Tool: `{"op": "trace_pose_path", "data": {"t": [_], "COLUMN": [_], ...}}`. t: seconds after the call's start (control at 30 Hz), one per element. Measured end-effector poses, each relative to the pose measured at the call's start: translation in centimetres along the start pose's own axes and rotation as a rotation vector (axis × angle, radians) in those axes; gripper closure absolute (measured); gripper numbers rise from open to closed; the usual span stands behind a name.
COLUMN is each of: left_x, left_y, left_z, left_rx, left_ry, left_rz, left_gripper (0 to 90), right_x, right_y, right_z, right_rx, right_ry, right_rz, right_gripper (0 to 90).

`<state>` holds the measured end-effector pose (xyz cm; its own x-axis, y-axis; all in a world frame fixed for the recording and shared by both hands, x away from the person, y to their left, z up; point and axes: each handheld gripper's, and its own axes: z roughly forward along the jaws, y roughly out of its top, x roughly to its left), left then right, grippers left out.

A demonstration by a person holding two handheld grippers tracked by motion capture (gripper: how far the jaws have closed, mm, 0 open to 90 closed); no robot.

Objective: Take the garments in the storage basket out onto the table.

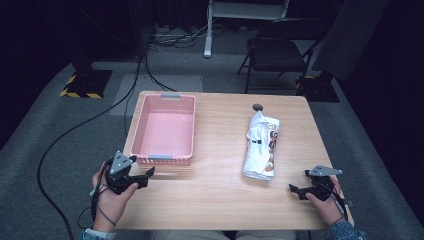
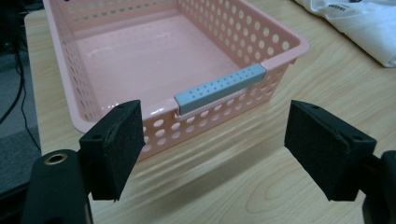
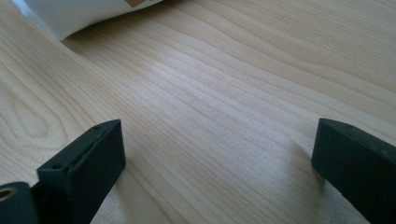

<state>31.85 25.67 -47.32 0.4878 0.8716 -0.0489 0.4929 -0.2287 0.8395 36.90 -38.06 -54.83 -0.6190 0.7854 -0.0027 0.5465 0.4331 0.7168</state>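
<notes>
two grippers sat low in the high view, both with jaws spread wide and holding nothing. the right gripper (image 1: pixel 296 189) at lower right was nearer the folded white garment (image 1: pixel 261 146), which lay just up and left of it, right of centre, long axis running up the frame. the left gripper (image 1: pixel 145 177) faced the pink basket (image 1: pixel 140 150) at centre left.

At lower left of the high view, the left gripper (image 1: pixel 145 176) is showing black jaws, a grey three-cornered plate and a trailing black cable. At lower right, the matching right gripper (image 1: pixel 295 189) is sitting above a blue denim cuff (image 1: pixel 345 231).
</notes>
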Motion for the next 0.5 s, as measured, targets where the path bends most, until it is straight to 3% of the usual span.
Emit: {"op": "trace_pose_path", "data": {"t": [0.5], "left_x": [0.7], "left_y": [-3.3], "left_z": [0.8], "left_rx": [0.058], "left_ry": [0.019], "left_rz": [-0.021], "left_gripper": [19.9], "right_x": [0.0], "right_y": [0.0], "right_z": [0.0], "right_rx": [0.0], "right_ry": [0.0], "right_rz": [0.0], "right_gripper": [2.7]}}
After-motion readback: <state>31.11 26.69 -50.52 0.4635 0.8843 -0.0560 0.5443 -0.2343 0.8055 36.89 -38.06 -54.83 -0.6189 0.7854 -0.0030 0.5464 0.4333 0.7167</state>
